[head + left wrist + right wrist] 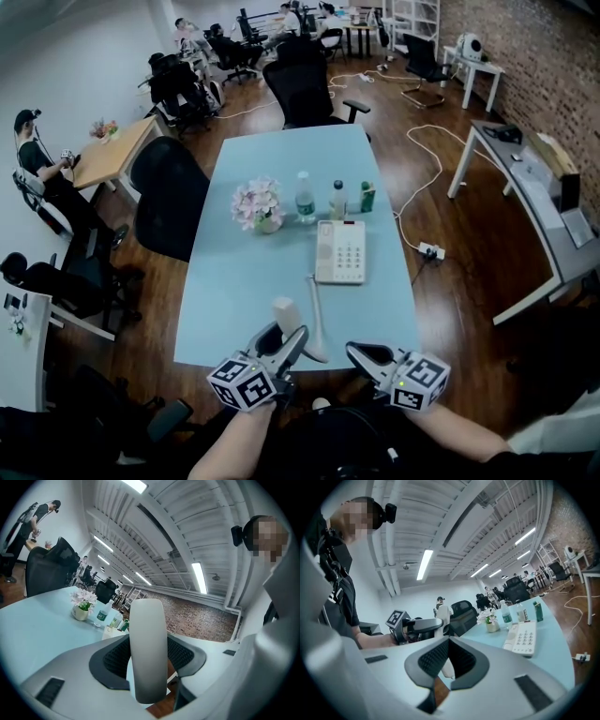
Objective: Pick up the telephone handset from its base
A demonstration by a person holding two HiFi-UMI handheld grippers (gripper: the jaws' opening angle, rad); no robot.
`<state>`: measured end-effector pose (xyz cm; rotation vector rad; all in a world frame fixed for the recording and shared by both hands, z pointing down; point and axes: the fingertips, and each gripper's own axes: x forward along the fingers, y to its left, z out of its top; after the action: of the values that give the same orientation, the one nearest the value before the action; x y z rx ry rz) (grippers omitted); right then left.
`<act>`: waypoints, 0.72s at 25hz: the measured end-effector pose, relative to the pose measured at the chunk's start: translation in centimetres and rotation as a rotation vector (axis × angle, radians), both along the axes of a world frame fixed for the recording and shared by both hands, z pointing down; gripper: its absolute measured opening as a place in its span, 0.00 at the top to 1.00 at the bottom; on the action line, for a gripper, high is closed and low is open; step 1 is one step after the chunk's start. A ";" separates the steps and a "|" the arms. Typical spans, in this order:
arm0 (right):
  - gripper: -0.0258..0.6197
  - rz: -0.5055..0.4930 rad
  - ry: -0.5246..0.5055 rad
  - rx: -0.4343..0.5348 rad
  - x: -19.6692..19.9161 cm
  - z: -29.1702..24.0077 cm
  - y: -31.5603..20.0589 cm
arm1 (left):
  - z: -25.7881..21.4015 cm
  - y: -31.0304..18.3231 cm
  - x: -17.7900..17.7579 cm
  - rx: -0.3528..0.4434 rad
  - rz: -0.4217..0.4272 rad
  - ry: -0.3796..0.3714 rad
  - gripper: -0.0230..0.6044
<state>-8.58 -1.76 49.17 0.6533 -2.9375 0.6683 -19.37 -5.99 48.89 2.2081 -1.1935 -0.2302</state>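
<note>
The left gripper (pixel 281 342) pinched the one white telephone handset (pixel 286 315) upright, lifted clear of its single base (pixel 339 251), which lay at 1 o'clock on the table (pixel 234 291). The right gripper (pixel 361 354) was pressed together on nothing. Two bottles (pixel 305 199), one green carton (pixel 367 197) and one flower pot (pixel 260 206) stood beyond the base, from 10 to 12 o'clock.

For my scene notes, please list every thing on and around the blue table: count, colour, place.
table: 1, light blue, centre
telephone base: 1, white, mid-table
handset: 1, white, off the base, in the left jaws
flower pot: 1, pink blooms, left of bottles
bottles: 2, clear, behind the base
carton: 1, green, right of bottles
office chairs: 2, black, left side and far end
left gripper: 1, grey, shut on handset
right gripper: 1, grey, jaws shut, empty
</note>
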 end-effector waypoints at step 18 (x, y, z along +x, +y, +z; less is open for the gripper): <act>0.94 -0.028 0.002 0.013 -0.7 0.1 0.3 | 0.4 0.6 -0.4 -0.017 -0.014 -0.003 0.60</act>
<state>-9.25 -1.44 49.31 0.6126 -2.9458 0.6467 -19.77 -5.36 49.28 2.1866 -1.2078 -0.2218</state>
